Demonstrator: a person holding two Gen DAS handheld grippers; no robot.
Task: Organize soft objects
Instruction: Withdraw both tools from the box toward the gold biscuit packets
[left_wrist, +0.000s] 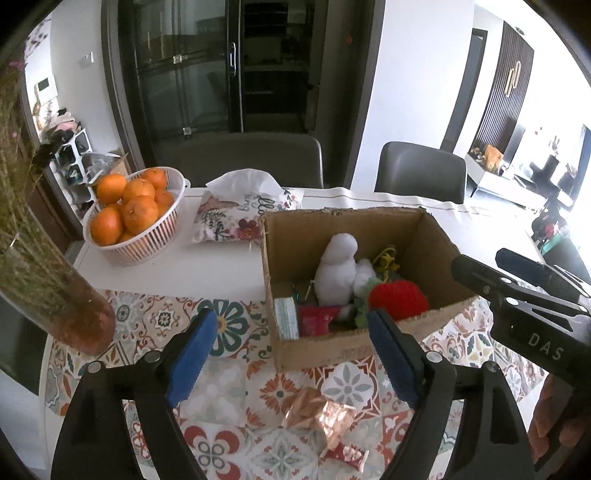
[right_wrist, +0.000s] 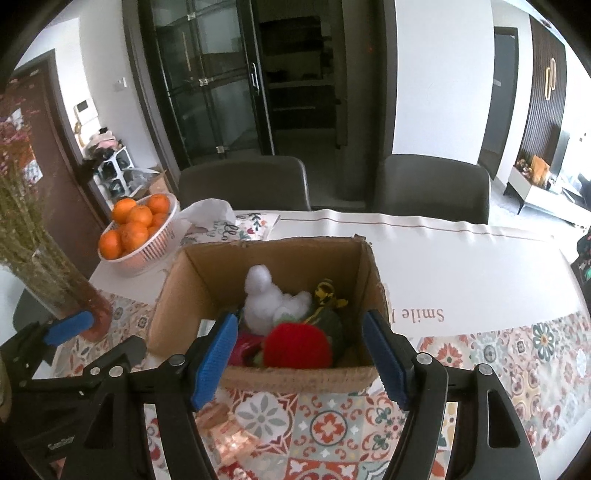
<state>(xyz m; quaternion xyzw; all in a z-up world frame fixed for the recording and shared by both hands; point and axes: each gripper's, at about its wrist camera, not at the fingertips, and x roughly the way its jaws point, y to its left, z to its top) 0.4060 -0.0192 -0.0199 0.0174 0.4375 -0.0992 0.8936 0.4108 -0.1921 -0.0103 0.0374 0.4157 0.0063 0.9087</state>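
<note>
Sitting boxed, red plush lies beyond empty jaws.

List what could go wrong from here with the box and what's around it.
1. The cardboard box looks light; a hand-held gripper catching its near wall may shove it across the table.
2. The glass vase of dried stems stands beside the left hand-held gripper; a sideways swing could tip it.
3. The shiny wrapper lying in front of the box could be swept off the patterned cloth.

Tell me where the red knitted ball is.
In both wrist views, the red knitted ball lies inside the cardboard box, at its near wall, right in front of the white plush toy.
</note>
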